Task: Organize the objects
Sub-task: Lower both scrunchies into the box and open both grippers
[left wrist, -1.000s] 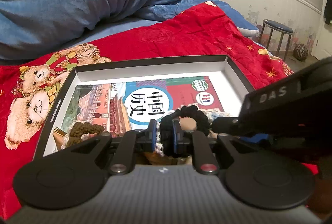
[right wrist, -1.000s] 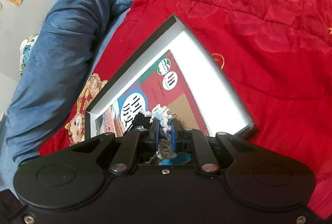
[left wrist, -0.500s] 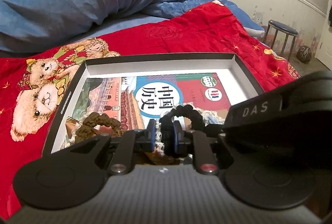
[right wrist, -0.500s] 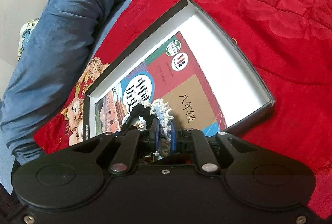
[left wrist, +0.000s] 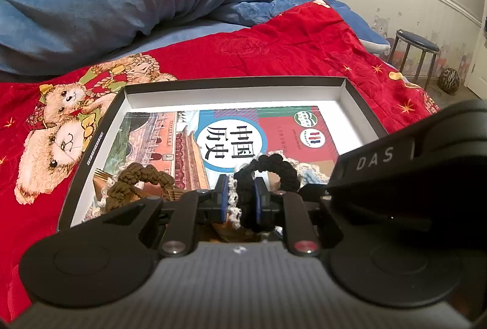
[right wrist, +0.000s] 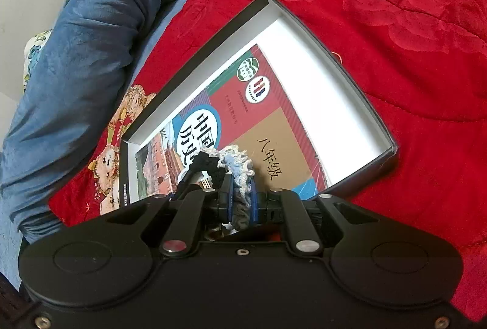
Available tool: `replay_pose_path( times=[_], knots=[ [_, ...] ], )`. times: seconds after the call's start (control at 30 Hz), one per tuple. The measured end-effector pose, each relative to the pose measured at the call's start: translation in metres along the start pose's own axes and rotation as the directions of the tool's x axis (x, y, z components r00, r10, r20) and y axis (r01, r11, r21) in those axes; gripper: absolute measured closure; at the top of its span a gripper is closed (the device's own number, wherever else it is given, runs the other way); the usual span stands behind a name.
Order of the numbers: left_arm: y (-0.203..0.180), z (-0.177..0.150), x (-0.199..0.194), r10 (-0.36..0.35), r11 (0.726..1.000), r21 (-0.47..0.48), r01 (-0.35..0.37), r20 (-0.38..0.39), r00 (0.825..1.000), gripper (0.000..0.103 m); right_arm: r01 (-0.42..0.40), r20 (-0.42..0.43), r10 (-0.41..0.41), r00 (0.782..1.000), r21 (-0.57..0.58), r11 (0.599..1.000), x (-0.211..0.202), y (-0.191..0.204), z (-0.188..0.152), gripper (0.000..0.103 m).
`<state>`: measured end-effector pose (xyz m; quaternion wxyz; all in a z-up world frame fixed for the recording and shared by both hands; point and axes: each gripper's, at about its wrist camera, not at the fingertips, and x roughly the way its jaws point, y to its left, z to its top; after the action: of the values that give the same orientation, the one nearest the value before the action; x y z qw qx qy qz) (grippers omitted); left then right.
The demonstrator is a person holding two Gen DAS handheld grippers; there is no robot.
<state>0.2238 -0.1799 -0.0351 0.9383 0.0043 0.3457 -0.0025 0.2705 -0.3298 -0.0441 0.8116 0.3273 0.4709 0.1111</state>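
Left tongs (left wrist: 240,199) clamped on black hair tie (left wrist: 274,167), right tongs (right wrist: 241,201) on blue-white hair tie (right wrist: 237,164), above box (right wrist: 359,91); both judged light, soft, gripped across the band.

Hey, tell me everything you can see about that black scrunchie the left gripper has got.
The black scrunchie is a knobbly ring of dark, crocheted-looking yarn with a pale lace trim along one edge. The left gripper has its jaws shut on one side of the ring, so the rest stands up as an open loop above the book lying in the box. A blue and white scrunchie, pinched by the right gripper, sits right against it.
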Motion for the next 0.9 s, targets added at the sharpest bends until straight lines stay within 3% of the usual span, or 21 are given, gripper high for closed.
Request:
replay_pose_path(
  times=[0.7, 0.9],
  knots=[
    [0.003, -0.001, 0.000, -0.002, 1.000, -0.015, 0.002, 0.004, 1.000, 0.077, -0.015, -0.021, 0.015, 1.000, 0.034, 0.999, 0.004, -0.004, -0.002, 0.090],
    [0.011, 0.001, 0.001, -0.020, 0.998, -0.056, 0.019, -0.016, 1.000, 0.058, -0.019, -0.022, 0.019, 1.000, 0.039, 0.999, 0.003, -0.003, -0.003, 0.089]
  ],
)
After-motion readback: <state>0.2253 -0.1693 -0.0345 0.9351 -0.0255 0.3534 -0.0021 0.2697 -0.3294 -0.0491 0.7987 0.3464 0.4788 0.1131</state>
